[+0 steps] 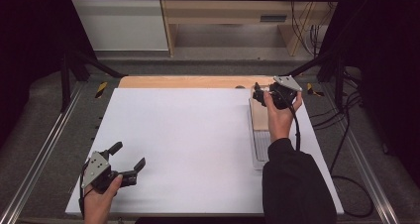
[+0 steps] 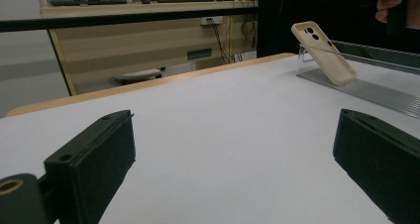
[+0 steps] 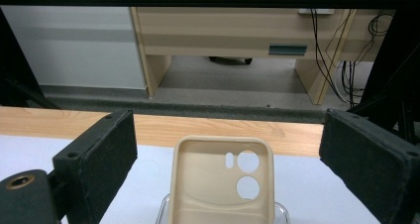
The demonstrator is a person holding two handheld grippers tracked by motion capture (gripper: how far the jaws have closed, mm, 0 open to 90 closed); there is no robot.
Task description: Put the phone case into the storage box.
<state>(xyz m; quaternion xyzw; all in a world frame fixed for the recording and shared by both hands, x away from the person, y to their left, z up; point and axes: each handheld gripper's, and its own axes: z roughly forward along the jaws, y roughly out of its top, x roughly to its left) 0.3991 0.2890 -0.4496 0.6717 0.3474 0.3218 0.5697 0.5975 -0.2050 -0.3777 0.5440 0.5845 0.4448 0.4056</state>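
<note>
The right gripper (image 3: 228,169) is hovering with jaws spread wide either side of the beige phone case (image 3: 221,182), gripping nothing, while the left gripper (image 1: 126,159) is idling wide open, empty.

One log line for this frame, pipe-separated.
right claw: open, jaws flanking phone case | phone case: leaning on clear stand | left claw: open, near table corner, idle

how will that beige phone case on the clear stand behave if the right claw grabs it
The phone case is an empty thin-walled shell, so it is probably light and may flex when squeezed. It only leans on the clear stand, so a nudge could tip or slide it off. The right claw stands open, one jaw either side, and its matte pads should grip well.
</note>
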